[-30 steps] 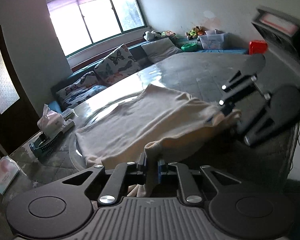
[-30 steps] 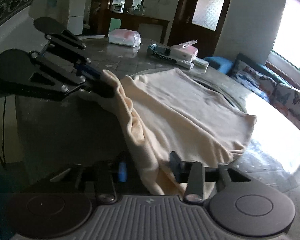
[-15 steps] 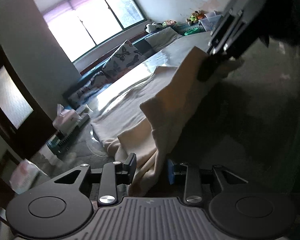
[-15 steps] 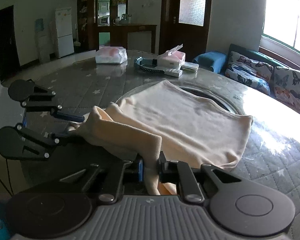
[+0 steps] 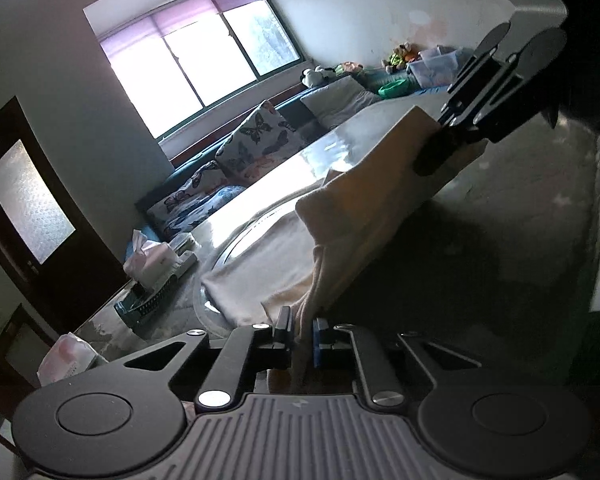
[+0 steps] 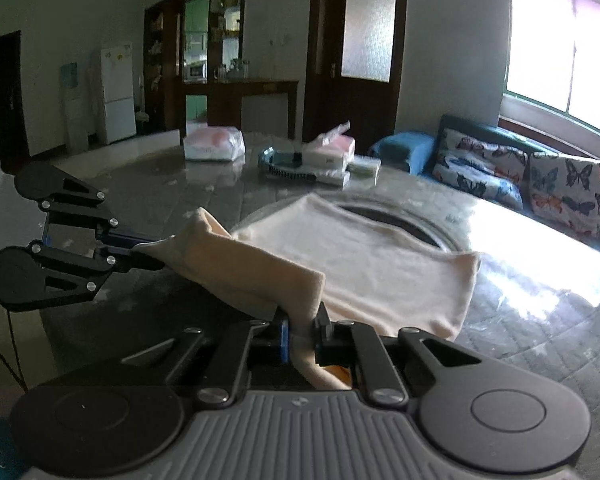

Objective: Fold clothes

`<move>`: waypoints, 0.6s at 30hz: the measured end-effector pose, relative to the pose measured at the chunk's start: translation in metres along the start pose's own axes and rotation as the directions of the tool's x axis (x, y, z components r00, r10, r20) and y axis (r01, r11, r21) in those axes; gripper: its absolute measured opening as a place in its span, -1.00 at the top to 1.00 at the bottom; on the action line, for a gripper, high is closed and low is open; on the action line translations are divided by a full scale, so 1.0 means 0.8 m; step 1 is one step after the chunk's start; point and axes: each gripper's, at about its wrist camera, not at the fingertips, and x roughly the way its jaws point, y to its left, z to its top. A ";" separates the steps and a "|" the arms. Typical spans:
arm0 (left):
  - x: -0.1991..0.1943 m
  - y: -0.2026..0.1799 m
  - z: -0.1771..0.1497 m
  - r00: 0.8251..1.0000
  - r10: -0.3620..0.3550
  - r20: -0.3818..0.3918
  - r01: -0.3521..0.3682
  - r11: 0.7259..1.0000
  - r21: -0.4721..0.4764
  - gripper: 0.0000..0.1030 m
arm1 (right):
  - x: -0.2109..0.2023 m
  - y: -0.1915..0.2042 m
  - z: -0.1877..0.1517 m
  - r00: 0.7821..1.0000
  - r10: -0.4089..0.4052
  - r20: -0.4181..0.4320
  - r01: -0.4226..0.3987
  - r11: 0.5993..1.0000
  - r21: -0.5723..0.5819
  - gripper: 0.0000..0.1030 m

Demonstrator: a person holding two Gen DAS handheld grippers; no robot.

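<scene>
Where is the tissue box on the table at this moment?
In the right wrist view the tissue box stands at the far side of the table, beyond the cream garment, beside a dark comb-like tray and right of a plastic-wrapped pack.

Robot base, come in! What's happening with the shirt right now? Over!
Left tool and right tool both clamped on the cream shirt. Near edge lifted, far half on the table. Tissue box far back, not blocking.

Left wrist view: sits low behind the left gripper (image 5: 300, 338), rolled, facing across the table (image 5: 520, 220) toward the far window (image 5: 204, 60). Right wrist view: behind the right gripper (image 6: 302, 334), facing the far doors. Both close. Shared: cream garment (image 6: 372, 264), each opposite gripper, tissue box (image 6: 330, 150).
</scene>
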 end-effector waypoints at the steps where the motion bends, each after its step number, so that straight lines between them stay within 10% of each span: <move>1: -0.007 0.000 0.003 1.000 -0.004 0.001 0.004 1.000 -0.002 0.80 | -0.008 0.002 0.001 1.000 0.004 0.005 -0.004 1.000 -0.006 0.81; 18: -0.091 -0.022 -0.002 0.998 -0.048 -0.029 0.047 0.998 -0.032 0.80 | -0.105 0.069 -0.028 0.992 0.126 -0.022 -0.127 0.990 -0.068 0.81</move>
